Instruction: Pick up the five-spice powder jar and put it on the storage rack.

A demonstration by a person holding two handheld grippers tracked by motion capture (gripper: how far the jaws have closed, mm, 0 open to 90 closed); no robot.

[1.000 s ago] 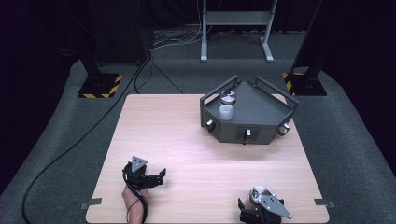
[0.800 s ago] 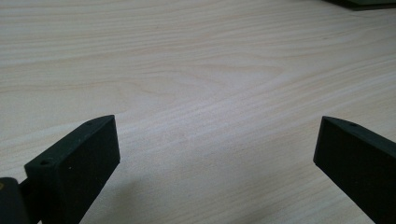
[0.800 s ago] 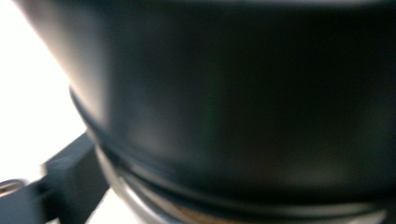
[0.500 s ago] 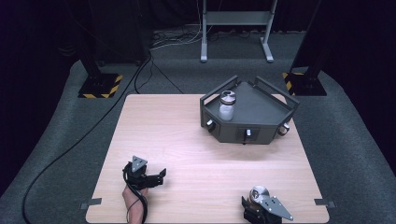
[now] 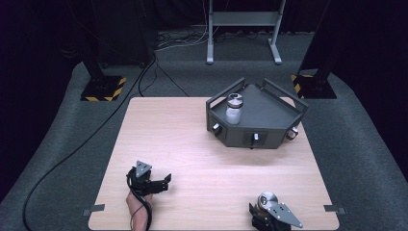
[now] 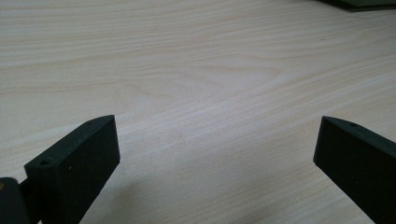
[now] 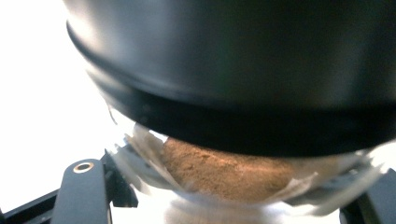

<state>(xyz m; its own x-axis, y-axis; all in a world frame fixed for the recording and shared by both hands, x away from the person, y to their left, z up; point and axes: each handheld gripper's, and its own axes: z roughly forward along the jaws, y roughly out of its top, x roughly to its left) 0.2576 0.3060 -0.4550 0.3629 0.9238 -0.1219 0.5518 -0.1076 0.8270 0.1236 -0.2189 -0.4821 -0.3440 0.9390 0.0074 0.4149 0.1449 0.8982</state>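
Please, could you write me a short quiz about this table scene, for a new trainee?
1. True or false: the left hand-held gripper holds a jar.
2. Where does the white-filled jar stand? A: on the bare table. B: on the grey tray. C: on the floor.
3. What fills the held jar in the right hand-held gripper?

Key
1. False: its jaws stand open over bare table.
2. B.
3. Brown powder; the jaws have just been closing on that jar.
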